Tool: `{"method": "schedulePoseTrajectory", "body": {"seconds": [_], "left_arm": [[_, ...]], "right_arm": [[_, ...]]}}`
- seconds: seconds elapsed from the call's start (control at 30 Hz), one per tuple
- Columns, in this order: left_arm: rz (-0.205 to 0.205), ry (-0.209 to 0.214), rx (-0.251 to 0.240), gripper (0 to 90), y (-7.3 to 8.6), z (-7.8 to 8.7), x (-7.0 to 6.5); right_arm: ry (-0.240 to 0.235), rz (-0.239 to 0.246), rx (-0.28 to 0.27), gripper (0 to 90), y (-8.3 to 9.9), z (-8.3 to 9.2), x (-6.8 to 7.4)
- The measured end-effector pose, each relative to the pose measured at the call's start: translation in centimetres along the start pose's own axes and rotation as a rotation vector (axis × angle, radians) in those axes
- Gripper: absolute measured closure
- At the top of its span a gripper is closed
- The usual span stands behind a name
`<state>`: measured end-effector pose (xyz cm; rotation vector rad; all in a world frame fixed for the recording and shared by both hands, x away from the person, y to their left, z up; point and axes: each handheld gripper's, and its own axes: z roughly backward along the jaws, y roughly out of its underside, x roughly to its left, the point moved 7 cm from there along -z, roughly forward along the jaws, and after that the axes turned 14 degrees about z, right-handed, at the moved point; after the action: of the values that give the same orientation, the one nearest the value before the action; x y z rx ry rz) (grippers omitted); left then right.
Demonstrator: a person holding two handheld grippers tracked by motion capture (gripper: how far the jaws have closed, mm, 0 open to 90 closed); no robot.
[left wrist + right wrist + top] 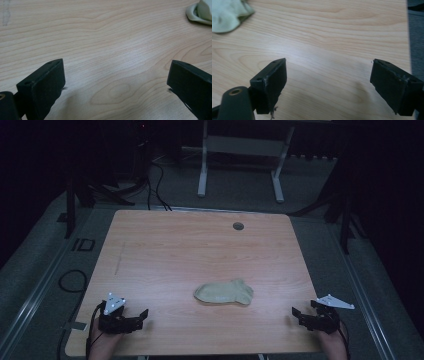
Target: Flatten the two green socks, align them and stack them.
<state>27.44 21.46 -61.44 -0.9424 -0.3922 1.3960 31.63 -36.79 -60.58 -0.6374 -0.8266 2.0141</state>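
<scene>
A pale green sock (224, 292) lies flat on the wooden table (200, 245), a little in front of its middle. My left gripper (141, 316) rests near the front left corner, open, with nothing between its jaws. In the left gripper view its jaws stand wide apart around the left gripper's midpoint (116, 80), and the sock (200, 12) peeks in at the top right. My right gripper (296, 315) sits near the front right corner, also open and empty. The right gripper view has the right gripper (329, 80) spread wide over bare wood, with the sock (229, 13) at the top left.
A small dark round grommet (238, 226) is set in the table near its far edge. A white desk frame (240, 160) stands on the floor beyond. Cables (72, 280) lie on the floor to the left. The table's right edge (407, 37) runs close to my right gripper.
</scene>
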Motion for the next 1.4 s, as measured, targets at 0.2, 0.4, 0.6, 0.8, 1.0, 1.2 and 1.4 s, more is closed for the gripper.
{"method": "schedulePoseTrajectory", "body": {"seconds": [0.2, 0.4, 0.6, 0.8, 1.0, 1.2, 1.4], "left_arm": [[0.04, -0.016, -0.034, 1.9, 0.1, 1.2, 1.4], [0.052, -0.038, -0.075, 1.9, 0.2, 2.4, 2.5], [0.045, -0.067, -0.1, 1.9, 0.3, 2.9, 3.0], [0.037, -0.123, -0.132, 1.9, 0.2, 3.2, 3.9], [0.073, -0.179, -0.194, 1.9, -0.2, 3.8, 4.8], [0.115, -0.242, -0.242, 1.9, -0.4, 4.4, 5.8], [0.141, -0.285, -0.271, 1.9, -0.6, 4.8, 6.4]], "right_arm": [[0.062, 0.014, -0.04, 13.9, 0.0, 0.6, -0.5], [0.116, 0.046, -0.056, 13.9, 0.1, 0.6, -0.8], [0.146, 0.03, -0.084, 14.1, 0.1, 0.8, -1.2], [0.16, 0.014, -0.114, 14.1, -0.1, 1.0, -1.4], [0.166, -0.003, -0.118, 14.1, 0.1, 0.9, -1.6], [0.171, -0.009, -0.115, 14.1, 0.2, 0.8, -1.7], [0.178, -0.004, -0.117, 14.2, 0.1, 0.8, -1.7]]}}
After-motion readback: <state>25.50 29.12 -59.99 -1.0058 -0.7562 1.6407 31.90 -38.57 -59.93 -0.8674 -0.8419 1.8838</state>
